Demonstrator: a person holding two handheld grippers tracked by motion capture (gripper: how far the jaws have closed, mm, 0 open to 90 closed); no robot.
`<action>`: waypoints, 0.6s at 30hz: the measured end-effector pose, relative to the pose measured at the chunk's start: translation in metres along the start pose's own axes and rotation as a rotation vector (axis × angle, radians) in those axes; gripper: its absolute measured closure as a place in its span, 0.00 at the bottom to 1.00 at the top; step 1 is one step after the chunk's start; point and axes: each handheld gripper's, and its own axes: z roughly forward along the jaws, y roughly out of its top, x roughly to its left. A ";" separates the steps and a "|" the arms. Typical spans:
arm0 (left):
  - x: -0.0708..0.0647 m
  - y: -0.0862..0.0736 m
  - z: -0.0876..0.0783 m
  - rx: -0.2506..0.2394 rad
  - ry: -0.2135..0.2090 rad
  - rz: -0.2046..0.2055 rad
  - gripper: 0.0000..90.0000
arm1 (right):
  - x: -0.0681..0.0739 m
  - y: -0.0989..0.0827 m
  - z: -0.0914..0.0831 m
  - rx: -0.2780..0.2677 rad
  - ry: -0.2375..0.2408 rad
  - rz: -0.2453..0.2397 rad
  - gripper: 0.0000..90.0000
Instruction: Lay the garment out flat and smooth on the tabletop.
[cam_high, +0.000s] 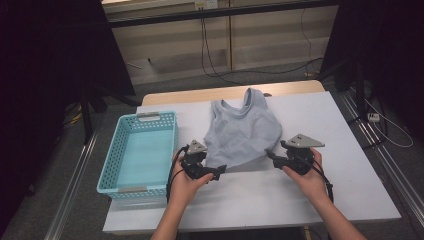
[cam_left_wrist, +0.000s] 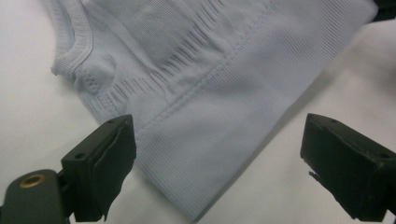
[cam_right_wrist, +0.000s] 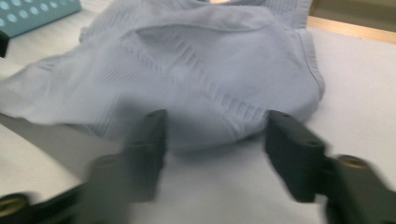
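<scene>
Black jaws of the left gripper (cam_left_wrist: 219, 172) stand wide, straddling the hem corner of a pale blue ribbed tank top (cam_high: 242, 132) without pinching it. That soft knit garment lies flat on the white table (cam_high: 345, 165), straps pointing away from the person, hem nearest. At the opposite hem corner, the right gripper (cam_right_wrist: 215, 154) is half open, holding nothing. Beside the top, on its left, sits a perforated turquoise basket (cam_high: 112, 170).

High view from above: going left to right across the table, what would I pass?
Light blue perforated plastic basket → left gripper in the person's hand → pale grey-blue ribbed sleeveless top → right gripper in the other hand → bare white tabletop.
</scene>
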 end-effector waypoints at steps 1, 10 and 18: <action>0.000 0.000 0.000 0.002 -0.002 0.003 0.13 | 0.000 0.000 0.000 -0.006 0.007 0.007 0.55; 0.001 -0.003 0.000 0.019 0.011 0.015 0.15 | 0.004 0.000 0.002 0.019 0.050 -0.004 0.50; 0.005 -0.001 0.000 0.009 0.005 0.011 0.14 | 0.009 -0.005 -0.004 0.054 0.057 -0.030 0.31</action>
